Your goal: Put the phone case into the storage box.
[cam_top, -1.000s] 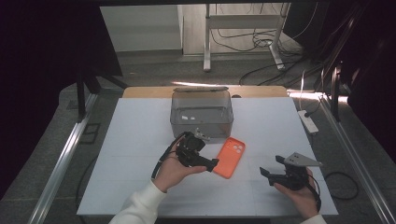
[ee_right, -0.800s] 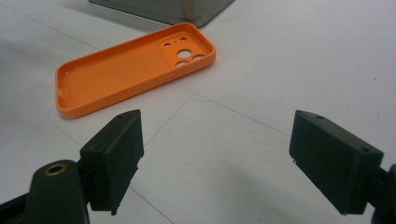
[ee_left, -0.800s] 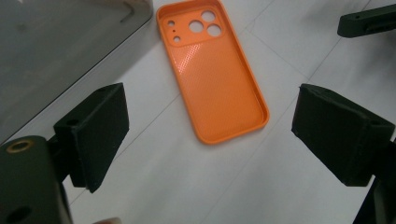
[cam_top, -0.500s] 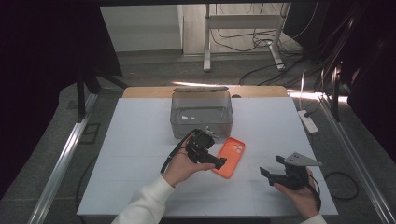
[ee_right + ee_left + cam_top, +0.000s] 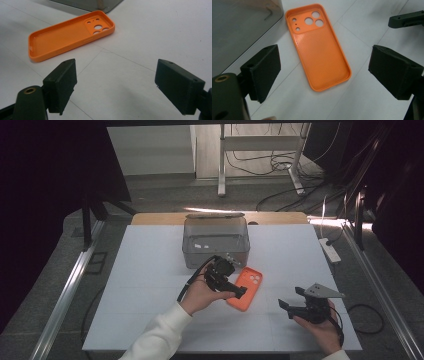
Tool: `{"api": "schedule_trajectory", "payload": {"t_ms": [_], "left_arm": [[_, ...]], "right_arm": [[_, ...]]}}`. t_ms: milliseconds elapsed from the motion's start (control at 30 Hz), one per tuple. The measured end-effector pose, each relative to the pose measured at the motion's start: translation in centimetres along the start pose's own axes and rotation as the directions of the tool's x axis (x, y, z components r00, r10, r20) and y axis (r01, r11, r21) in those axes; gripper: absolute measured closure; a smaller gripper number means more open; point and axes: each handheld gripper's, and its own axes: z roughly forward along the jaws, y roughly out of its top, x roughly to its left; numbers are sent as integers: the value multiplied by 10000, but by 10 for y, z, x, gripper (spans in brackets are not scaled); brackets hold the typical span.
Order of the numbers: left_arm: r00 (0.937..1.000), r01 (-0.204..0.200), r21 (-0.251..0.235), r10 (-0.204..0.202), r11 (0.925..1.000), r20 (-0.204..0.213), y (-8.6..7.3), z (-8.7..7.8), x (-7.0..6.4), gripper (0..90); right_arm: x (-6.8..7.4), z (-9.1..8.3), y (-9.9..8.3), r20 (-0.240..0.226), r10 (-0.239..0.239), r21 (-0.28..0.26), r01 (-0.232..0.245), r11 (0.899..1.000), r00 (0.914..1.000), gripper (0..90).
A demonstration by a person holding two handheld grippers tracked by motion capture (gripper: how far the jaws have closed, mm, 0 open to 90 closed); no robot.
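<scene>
A big white table [image 5: 150, 270] takes up the middle and bottom of the high view. A see-through grey box [image 5: 216, 241] stands on it, a bit above the middle of the frame.

Next comes the person's left arm in a white sleeve [image 5: 157, 336], rising from the bottom of the high view towards the middle. Its hand holds the left gripper [image 5: 235, 291], which hangs right over the near end of the orange phone case [image 5: 246, 288]. In the left gripper view its two black jaws stand wide apart at the left and right edges of the frame, gripping nothing, and the case lies on the table between them.

The right gripper [image 5: 291, 304] sits in the lower right of the high view, in the other hand, well apart from the case. In the right gripper view its jaws are spread wide too, with nothing between them but bare table.

The orange phone case lies flat in the middle of the high view, hollow side up, just beside the box. In the left gripper view its camera holes [image 5: 312, 22] sit in the upper middle, near the box corner
</scene>
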Motion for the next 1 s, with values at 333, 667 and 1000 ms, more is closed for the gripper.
{"api": "schedule_trajectory", "payload": {"t_ms": [333,667,1000], "left_arm": [[10000,84,121,-84,9999,43,6,5,3,117],[9999,120,327,-121,9994,17,14,10,5,118],[9999,147,524,-149,9985,50,20,17,7,120]], "right_arm": [[0,0,0,1,-3,6,3,10000,10000,182],[0,0,0,1,-22,26,22,10000,10000,183],[-1,1,0,-14,-31,32,31,10000,10000,182]]}}
